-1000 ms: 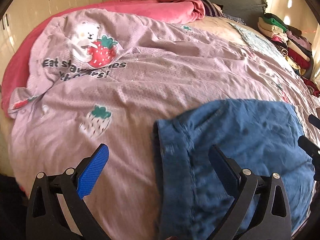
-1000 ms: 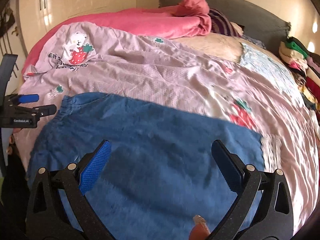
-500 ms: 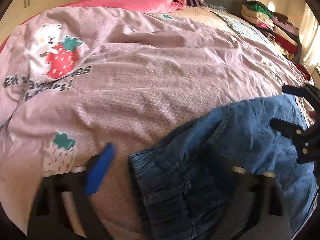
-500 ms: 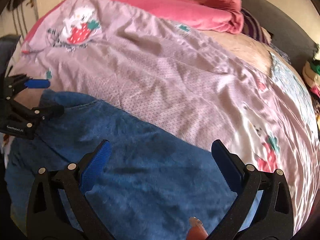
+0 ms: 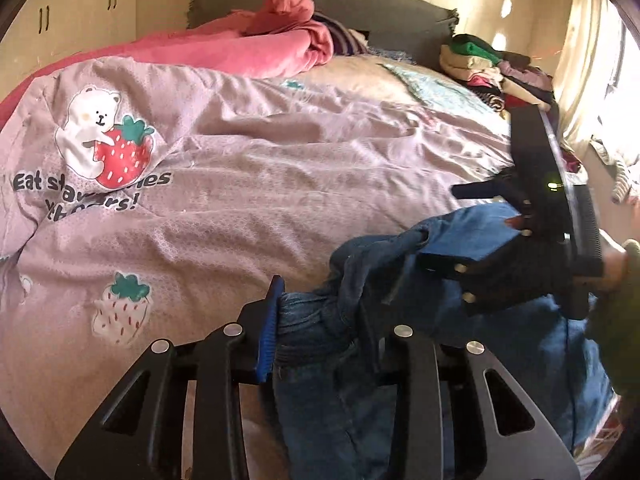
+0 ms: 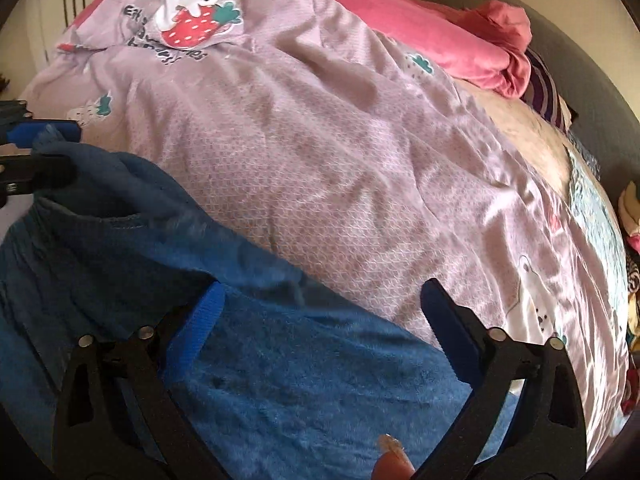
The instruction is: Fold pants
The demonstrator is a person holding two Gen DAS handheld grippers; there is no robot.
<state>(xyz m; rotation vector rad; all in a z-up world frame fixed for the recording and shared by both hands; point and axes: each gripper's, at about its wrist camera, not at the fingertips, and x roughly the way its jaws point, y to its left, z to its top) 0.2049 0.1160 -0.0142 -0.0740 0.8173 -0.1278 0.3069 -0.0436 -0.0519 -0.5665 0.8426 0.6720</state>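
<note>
Blue denim pants (image 5: 328, 420) lie on the near side of the bed. My left gripper (image 5: 320, 312) has the bunched waist edge between its fingers; the jaws are closing and the pads press on the cloth. From the right wrist view the left gripper (image 6: 36, 152) shows at the far left, holding a raised corner of the pants (image 6: 300, 380). My right gripper (image 6: 324, 300) hovers low over the far edge of the pants. Its jaws are wide and closing, with cloth below them and nothing pinched. The right gripper (image 5: 472, 220) also appears at the right of the left wrist view.
A lilac duvet (image 5: 280, 184) with a bear and strawberry print covers the bed. A pink blanket (image 5: 248, 52) lies bunched at the grey headboard (image 5: 380, 4). Stacked clothes (image 5: 492, 68) sit at the far right. Cupboard doors (image 5: 80, 4) stand at the back left.
The left jaws have narrowed onto the waist edge and the cloth has bunched up between them. The right gripper has come lower and nearer to the pants, its jaws slightly narrower.
</note>
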